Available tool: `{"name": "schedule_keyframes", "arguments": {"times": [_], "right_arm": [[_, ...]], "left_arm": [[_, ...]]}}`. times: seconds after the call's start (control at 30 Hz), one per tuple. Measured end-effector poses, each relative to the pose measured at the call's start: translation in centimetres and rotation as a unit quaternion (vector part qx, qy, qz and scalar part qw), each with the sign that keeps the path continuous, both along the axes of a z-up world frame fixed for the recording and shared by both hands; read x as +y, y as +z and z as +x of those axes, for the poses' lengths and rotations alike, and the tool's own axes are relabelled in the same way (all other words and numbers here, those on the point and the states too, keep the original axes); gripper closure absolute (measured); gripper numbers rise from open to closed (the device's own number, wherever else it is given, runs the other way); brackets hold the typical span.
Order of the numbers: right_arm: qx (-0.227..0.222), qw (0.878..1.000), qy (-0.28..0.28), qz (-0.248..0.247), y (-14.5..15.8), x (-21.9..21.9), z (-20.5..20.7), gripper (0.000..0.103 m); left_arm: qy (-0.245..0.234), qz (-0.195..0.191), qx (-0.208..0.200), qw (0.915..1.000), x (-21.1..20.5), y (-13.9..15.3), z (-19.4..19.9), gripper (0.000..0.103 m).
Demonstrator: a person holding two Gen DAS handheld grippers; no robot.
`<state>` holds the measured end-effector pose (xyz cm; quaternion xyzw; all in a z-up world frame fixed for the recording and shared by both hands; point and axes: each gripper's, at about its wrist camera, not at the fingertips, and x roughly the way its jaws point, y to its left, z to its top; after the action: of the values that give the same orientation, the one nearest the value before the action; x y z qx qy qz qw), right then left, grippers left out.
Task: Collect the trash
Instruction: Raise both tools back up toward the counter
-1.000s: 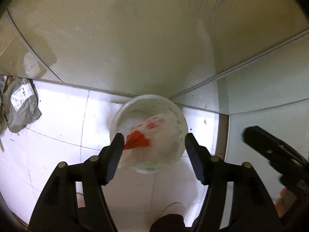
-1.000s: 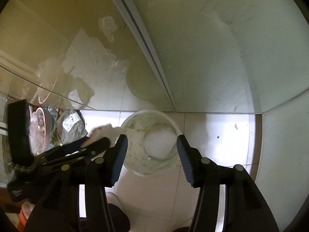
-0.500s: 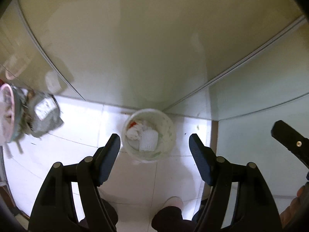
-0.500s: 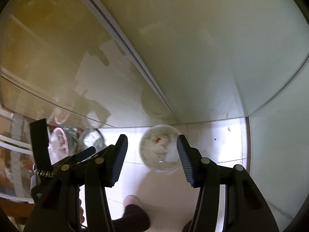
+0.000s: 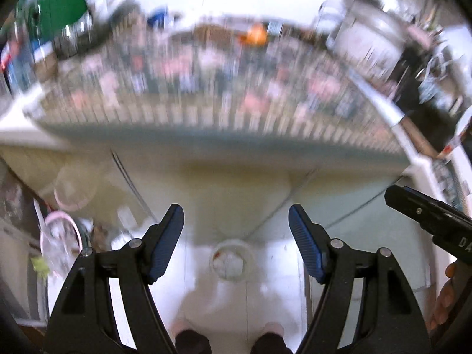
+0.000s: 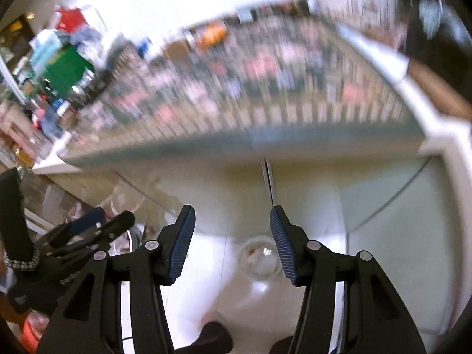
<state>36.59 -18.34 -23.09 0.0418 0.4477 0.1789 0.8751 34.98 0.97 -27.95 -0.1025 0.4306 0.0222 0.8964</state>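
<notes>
From the left wrist camera, the left claw (image 5: pixel 236 230) hangs released high over a white tiled floor (image 5: pixel 188 301), its two blue-padded fingers (image 5: pixel 165 244) spread wide with nothing between them. Far below, seen between those fingers, stands one round white bin (image 5: pixel 232 260) holding crumpled white trash and a fleck of red. Two shoes of the person (image 5: pixel 191 340) show at the bottom edge. One pink-rimmed basin (image 5: pixel 60 240) sits at the left by the glass front of a cabinet. Above it, one long desk (image 5: pixel 206 144) runs across the frame, its top covered by a patterned cloth (image 5: pixel 206 82) too blurred to read; a green box (image 5: pixel 63 6) and an orange object (image 5: pixel 256 34) lie beyond it. The right claw's (image 5: pixel 427 215) black body enters at the right edge, a hand (image 5: pixel 445 298) behind it.

From the right wrist camera, the right claw (image 6: pixel 232 240) is also released, its two ribbed blue fingers (image 6: pixel 181 244) apart and empty. The same single bin (image 6: pixel 259 258) stands on the pale floor (image 6: pixel 206 280), just left of the right finger in the frame. The desk edge (image 6: pixel 265 144) crosses the middle, with cabinet panels (image 6: pixel 383 206) beneath it. The left claw (image 6: pixel 97 224) shows at the left, its fingers apart. Clutter on the far side is blurred beyond counting.
</notes>
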Motion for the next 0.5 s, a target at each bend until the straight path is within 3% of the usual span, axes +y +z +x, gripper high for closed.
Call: {"name": "schedule_keyframes", "arguments": {"times": [0.1,0.23,0.33,0.5], "right_arm": [[-0.056,0.998,-0.014,-0.011,5.4,0.7,-1.3,0.054],[-0.113,0.992,-0.039,-0.027,10.0,2.4,-2.0,0.050],[-0.150,0.986,-0.068,-0.035,12.3,2.7,-2.4,0.040],[-0.182,0.979,-0.088,-0.034,15.0,2.1,-1.1,0.040]], "left_arm": [[-0.010,0.015,-0.054,0.9984,1.2,6.5,-0.7,0.031],[-0.029,0.019,-0.104,0.9939,3.0,12.9,-1.2,0.030],[-0.033,0.021,-0.141,0.9892,4.1,16.8,-1.8,0.030],[-0.035,0.050,-0.187,0.9805,4.4,21.0,-0.4,0.030]]}}
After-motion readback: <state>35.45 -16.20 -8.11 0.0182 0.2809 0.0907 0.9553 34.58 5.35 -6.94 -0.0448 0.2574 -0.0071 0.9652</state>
